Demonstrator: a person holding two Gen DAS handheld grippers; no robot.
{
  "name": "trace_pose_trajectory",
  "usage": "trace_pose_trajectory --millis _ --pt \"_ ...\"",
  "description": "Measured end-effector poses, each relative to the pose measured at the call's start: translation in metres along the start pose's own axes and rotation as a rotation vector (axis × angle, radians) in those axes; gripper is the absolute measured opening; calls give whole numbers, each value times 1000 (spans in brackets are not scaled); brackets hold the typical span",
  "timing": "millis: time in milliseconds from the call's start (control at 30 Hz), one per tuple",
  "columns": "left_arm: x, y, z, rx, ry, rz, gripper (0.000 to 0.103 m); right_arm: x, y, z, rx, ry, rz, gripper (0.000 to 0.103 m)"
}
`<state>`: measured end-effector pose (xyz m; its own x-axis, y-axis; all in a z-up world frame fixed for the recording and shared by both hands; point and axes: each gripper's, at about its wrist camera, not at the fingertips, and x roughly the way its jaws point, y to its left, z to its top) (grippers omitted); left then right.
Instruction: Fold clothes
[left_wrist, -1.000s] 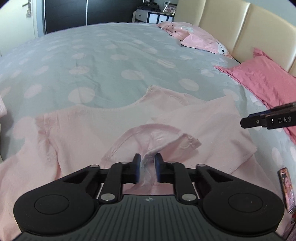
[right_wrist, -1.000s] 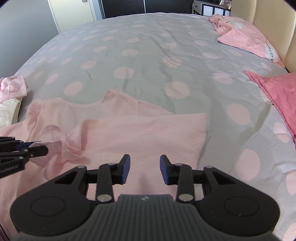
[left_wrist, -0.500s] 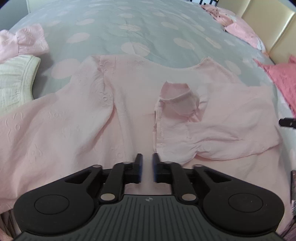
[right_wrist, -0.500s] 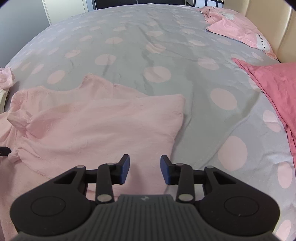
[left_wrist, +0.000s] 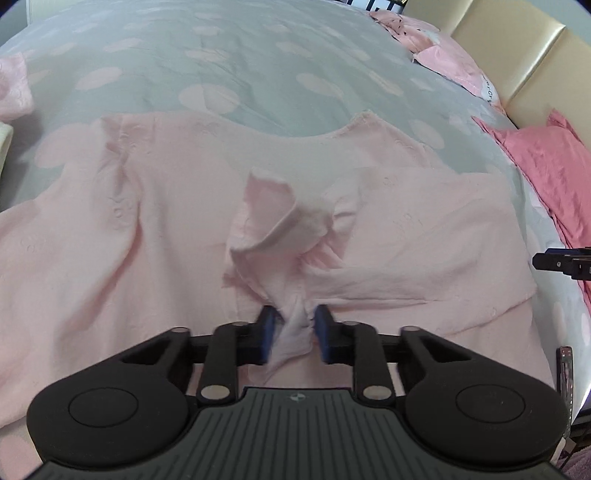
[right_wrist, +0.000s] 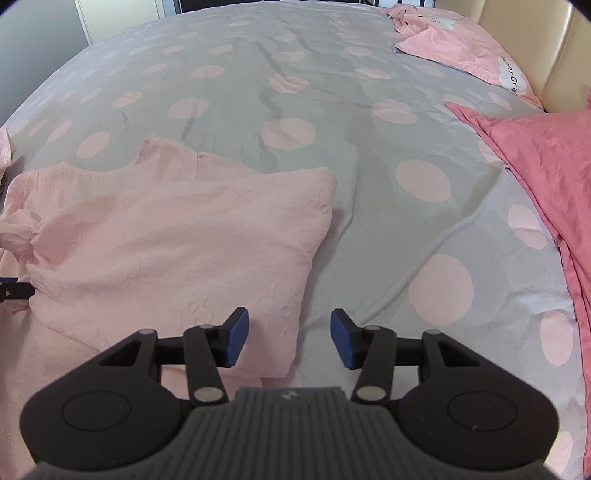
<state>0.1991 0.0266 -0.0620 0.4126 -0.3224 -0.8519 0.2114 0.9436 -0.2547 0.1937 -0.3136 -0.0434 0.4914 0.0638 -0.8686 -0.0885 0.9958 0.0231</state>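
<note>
A pale pink garment (left_wrist: 155, 229) lies spread on the bed, its right side folded over toward the middle (right_wrist: 177, 243). My left gripper (left_wrist: 293, 328) is shut on a bunched edge of the folded sleeve part (left_wrist: 291, 325) near the garment's centre. My right gripper (right_wrist: 288, 338) is open and empty, hovering over the folded panel's lower right corner, its left pad above the cloth and its right pad above the bedspread. The right gripper's tip also shows in the left wrist view (left_wrist: 561, 260).
The bed has a grey bedspread with pink dots (right_wrist: 295, 92). A dark pink pillow (right_wrist: 546, 158) lies at the right, a light pink pillow (right_wrist: 461, 51) by the cream headboard (left_wrist: 517, 55). More pink and cream clothing lies at the left edge (left_wrist: 11, 92).
My left gripper, shut empty half a second ago, has moved forward and closed on the folded sleeve's edge. My right gripper has opened wider and shifted right toward the panel's corner.
</note>
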Motion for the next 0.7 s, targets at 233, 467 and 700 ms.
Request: trace_pose_trajectory --millis 233,467,700 --pt "-45 10 15 -71 -189 -42 2 -4 -5 -2 9 -5 17 59" --pt "-72 40 26 -170 -272 7 2 -7 -1 -3 -2 -7 56 65" --pt "-81 55 25 -207 -292 24 2 0 26 -9 -112 36 134 64"
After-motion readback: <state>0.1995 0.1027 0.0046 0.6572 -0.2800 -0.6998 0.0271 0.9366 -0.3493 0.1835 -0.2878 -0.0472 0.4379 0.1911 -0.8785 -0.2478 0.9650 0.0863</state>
